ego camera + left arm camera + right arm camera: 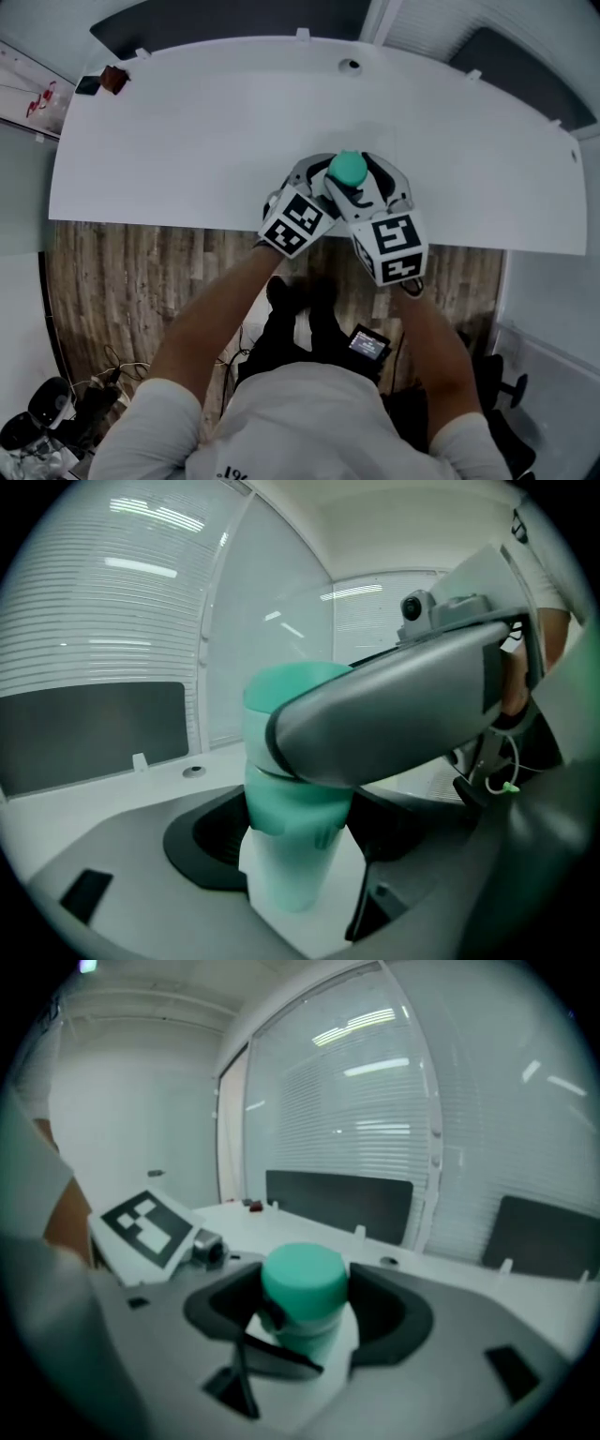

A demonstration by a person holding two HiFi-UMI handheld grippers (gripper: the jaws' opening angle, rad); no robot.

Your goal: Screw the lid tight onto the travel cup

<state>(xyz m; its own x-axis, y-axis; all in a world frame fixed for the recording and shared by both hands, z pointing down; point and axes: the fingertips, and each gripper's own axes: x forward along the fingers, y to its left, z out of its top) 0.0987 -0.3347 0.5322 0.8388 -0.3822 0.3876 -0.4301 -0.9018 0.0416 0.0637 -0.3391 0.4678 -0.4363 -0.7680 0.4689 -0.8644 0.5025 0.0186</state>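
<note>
My left gripper [298, 860] and right gripper [302, 1321] are smooth grey shells with black-lined jaws. Behind each rides a white cube [298, 221] printed with black square markers. I wear a white short-sleeved shirt [309, 422] and dark trousers [281, 337].

lid [349, 167] on travel cup [286, 864], at table [187, 141] edge

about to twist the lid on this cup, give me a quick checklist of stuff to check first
1. left tongs around the travel cup body, pads meeting both sides: ok
2. right tongs closed on the teal lid: ok
3. lid sitting level on the cup, not cocked: ok
4. lid threads caught or already tight: cannot tell
5. room to turn without the two tongs colliding: cannot tell, they crowd each other in the head view
</note>
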